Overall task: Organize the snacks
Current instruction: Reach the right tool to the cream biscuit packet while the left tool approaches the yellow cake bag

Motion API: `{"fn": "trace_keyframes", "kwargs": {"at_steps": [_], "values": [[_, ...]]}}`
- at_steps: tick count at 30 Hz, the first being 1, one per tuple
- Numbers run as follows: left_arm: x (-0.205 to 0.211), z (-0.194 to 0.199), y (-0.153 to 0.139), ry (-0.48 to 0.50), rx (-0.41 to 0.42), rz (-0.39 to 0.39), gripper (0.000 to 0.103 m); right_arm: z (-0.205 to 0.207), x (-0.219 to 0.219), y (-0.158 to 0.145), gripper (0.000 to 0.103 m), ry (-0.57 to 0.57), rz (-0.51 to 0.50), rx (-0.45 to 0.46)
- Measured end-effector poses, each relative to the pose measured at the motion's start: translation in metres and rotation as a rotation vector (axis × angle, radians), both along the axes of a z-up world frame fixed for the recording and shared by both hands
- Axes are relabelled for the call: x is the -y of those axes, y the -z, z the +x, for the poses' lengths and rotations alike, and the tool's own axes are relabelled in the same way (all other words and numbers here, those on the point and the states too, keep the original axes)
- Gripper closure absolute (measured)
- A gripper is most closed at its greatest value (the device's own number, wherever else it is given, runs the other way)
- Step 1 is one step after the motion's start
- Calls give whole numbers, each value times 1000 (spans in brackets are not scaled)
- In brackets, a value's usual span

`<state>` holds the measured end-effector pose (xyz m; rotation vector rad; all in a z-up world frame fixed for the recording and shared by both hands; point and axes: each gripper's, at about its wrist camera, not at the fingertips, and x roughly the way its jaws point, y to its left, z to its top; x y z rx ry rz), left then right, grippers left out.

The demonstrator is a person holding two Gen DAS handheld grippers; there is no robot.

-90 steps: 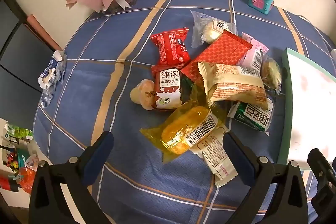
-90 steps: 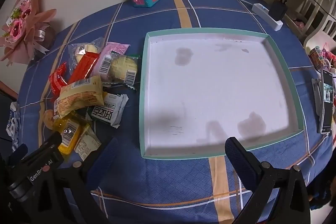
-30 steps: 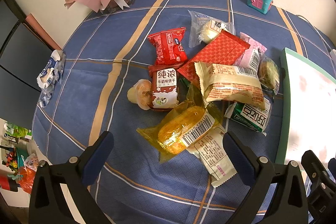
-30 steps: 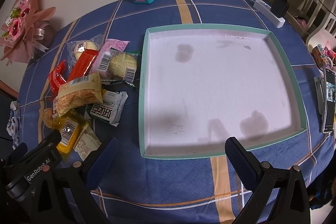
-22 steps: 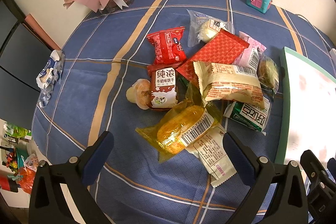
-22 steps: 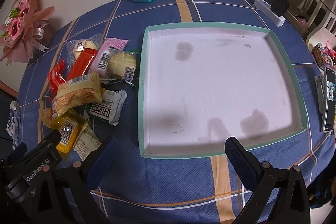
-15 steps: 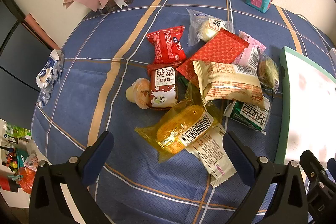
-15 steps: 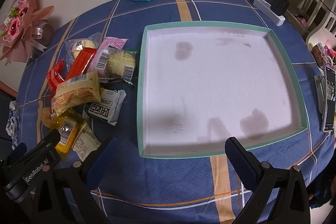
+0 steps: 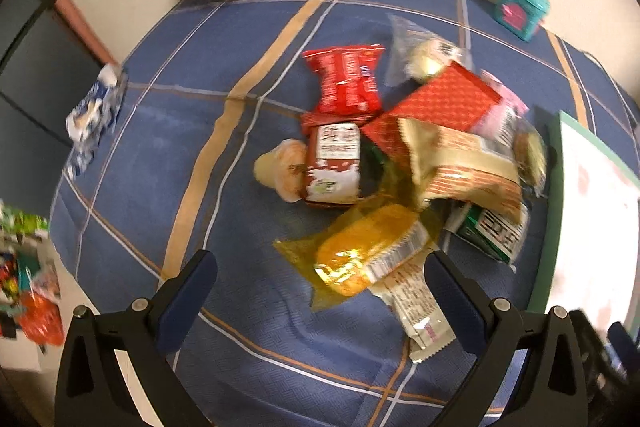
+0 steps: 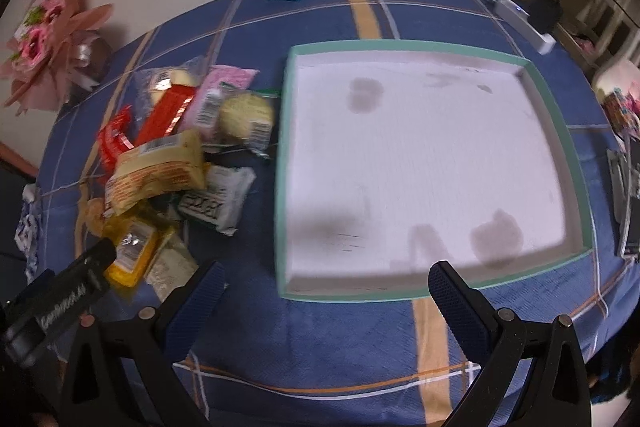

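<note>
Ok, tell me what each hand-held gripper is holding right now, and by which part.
Nothing is held. The left hand-held gripper hangs open over the yellow snack packet, and the right hand-held gripper is open near the tray.

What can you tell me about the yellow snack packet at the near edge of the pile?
The yellow snack packet is a clear yellow plastic wrapper with an orange-yellow cake inside and a white barcode label. It lies flat on the blue tablecloth, at the near edge of the pile, just ahead of the open left gripper. It partly overlaps a white packet. No gripper touches it.
</note>
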<state>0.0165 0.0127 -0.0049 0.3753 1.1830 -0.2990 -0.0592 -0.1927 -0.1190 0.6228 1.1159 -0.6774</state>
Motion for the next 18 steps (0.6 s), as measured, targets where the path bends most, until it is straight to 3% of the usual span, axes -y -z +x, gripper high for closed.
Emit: {"fn": "trace_keyframes", "kwargs": {"at_steps": [11,18], "values": [[-23,30,19,-88,-97,-10,0,56,-47,29,0,-223,61,-46],[-30,43,25,-104,-129,-29,0,78,-67,44,0,-312,-14,-118]]}}
